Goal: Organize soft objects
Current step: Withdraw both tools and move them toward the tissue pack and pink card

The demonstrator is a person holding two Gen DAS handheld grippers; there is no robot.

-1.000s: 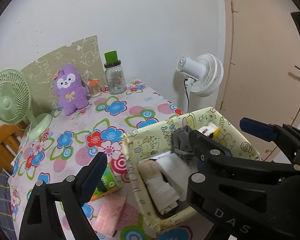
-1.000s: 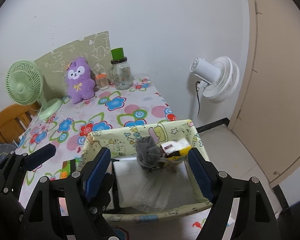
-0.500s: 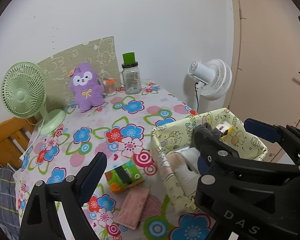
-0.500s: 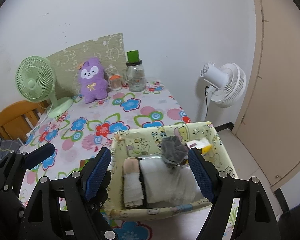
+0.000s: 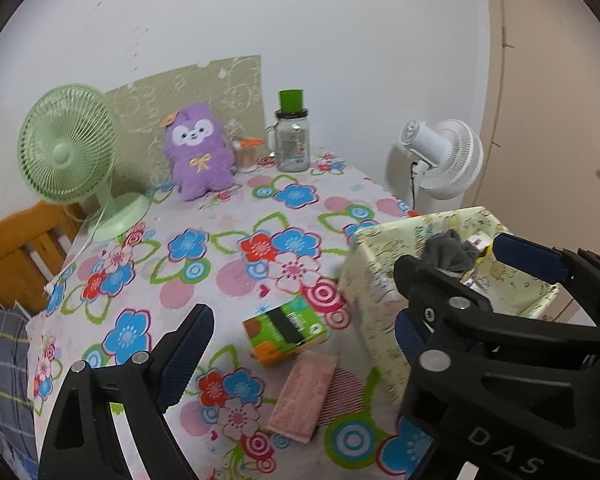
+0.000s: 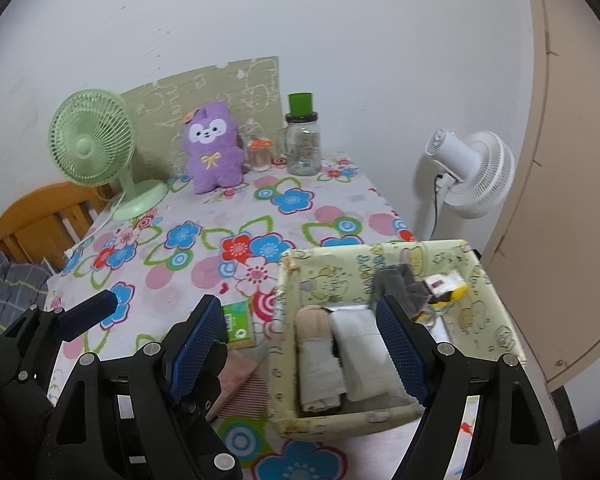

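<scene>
Holding both tongs spread and empty, I've got nothing pinched in the left gripper or the right gripper, which hangs over the near end of the fabric basket. Working outward: inside that basket I can see a beige rolled cloth and a white folded cloth lying side by side, a grey sock bunched toward the far wall, and a yellow-and-white packet just beside it, so I'd judge part of the sorting is done. Left out on the flowered tablecloth, beside the basket, lies a pink folded cloth touching a green and orange tissue pack; the pink one looks like my next soft item. Farther back, a purple plush toy sits upright against the wall, well apart from the basket, maybe still to collect. Writing: the right gripper's arm, seen from the left camera, reads "DAS"; the printing on the tissue pack and the bottle is too small to read.
</scene>
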